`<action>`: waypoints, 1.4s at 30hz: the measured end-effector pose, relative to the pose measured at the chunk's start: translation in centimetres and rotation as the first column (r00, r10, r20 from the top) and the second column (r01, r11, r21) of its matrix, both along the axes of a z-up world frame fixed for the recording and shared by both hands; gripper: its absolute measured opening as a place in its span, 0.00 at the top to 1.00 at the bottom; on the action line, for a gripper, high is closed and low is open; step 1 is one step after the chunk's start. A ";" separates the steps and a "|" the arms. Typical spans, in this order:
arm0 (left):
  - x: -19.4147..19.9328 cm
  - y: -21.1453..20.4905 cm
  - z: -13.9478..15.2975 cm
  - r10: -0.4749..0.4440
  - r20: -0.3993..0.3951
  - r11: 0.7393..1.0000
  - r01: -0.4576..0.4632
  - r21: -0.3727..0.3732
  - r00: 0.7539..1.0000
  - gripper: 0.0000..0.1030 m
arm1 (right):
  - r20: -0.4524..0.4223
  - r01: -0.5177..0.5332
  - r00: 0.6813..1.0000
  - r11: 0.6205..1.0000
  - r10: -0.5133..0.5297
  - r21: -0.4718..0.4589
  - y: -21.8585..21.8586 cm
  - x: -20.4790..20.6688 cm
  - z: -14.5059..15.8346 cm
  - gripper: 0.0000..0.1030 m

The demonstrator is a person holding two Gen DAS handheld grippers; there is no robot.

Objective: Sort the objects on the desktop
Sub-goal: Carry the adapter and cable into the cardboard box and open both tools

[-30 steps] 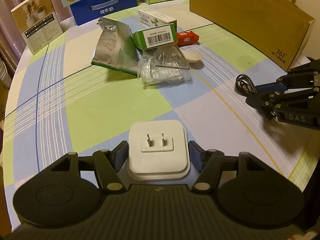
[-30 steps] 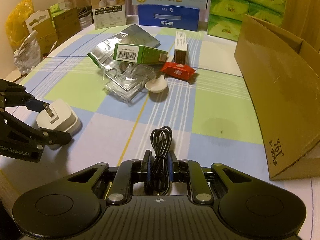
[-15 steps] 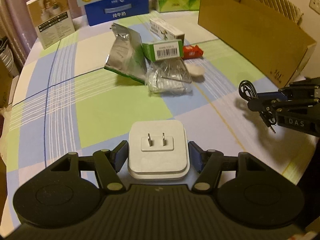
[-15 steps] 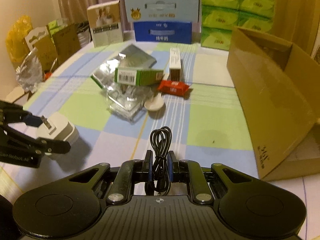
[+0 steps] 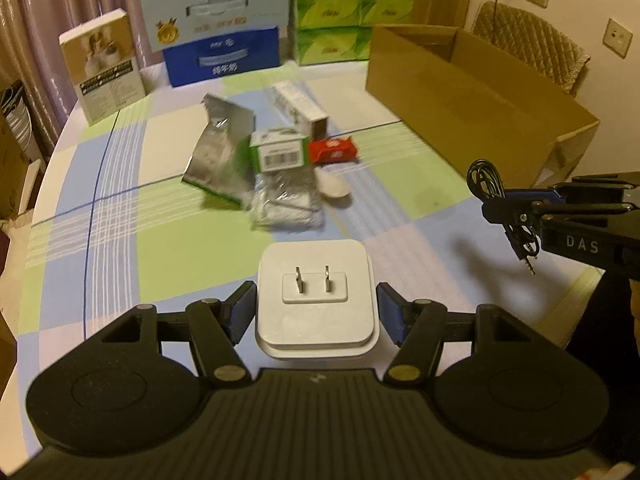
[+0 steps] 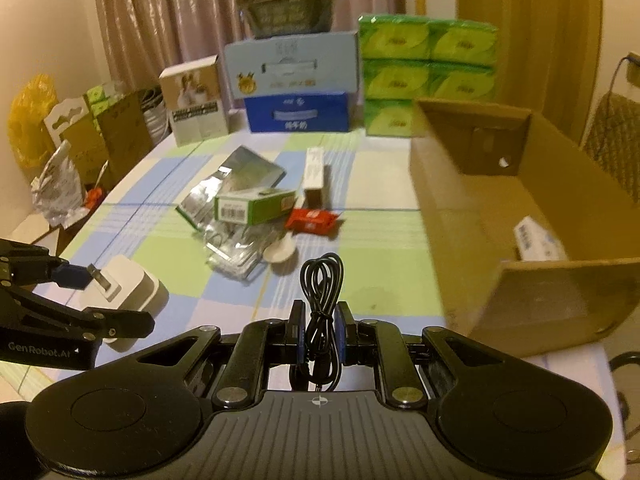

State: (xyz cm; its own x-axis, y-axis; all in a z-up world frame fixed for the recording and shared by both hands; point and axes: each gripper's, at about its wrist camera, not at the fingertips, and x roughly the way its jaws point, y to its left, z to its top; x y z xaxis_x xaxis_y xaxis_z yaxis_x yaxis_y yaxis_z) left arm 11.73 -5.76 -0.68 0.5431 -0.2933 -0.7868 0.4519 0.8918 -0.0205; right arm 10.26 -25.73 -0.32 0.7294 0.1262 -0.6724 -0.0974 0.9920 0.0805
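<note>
My left gripper (image 5: 316, 304) is shut on a white plug adapter (image 5: 316, 296) with two prongs, held above the checked tablecloth; it also shows in the right wrist view (image 6: 124, 292). My right gripper (image 6: 320, 324) is shut on a coiled black cable (image 6: 322, 280), lifted off the table; the cable also shows in the left wrist view (image 5: 490, 182) with its jack hanging down. An open cardboard box (image 6: 460, 216) stands to the right, with a white and blue item (image 6: 538, 242) inside.
A pile lies mid-table: a silver foil bag (image 5: 218, 152), a green barcode box (image 5: 278, 150), a red packet (image 5: 334, 148), a white spoon (image 5: 332, 186), clear plastic packaging (image 5: 286, 204) and a long white box (image 5: 300, 106). Cartons (image 6: 294, 80) and green tissue packs (image 6: 426, 64) line the far edge.
Both grippers have risen from the table with their loads, and the views have tilted up. The right gripper now looks into the cardboard box.
</note>
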 end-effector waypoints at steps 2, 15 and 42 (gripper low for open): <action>-0.3 -0.9 0.6 -0.010 0.007 1.000 0.010 -0.004 1.000 0.42 | 0.015 0.013 1.000 1.000 -0.013 0.002 -0.8 -0.5 0.8 0.89; -0.2 -10.3 4.4 -0.143 0.062 0.988 0.146 -0.054 0.988 0.42 | 0.104 0.150 0.984 0.989 -0.147 -0.016 -9.5 -1.1 5.7 0.89; 7.4 -28.1 5.0 -0.369 0.114 0.928 0.373 -0.015 0.923 0.42 | 0.061 0.242 0.969 0.970 -0.241 -0.014 -22.5 6.1 4.7 0.89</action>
State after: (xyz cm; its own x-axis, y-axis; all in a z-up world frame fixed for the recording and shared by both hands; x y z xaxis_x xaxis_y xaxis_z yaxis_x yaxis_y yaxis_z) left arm 19.09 -33.91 4.36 0.4706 -0.5164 -0.7155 0.7513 0.6597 0.0180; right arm 16.36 -48.24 4.40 0.7747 -0.0720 -0.6282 0.1413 0.9881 0.0610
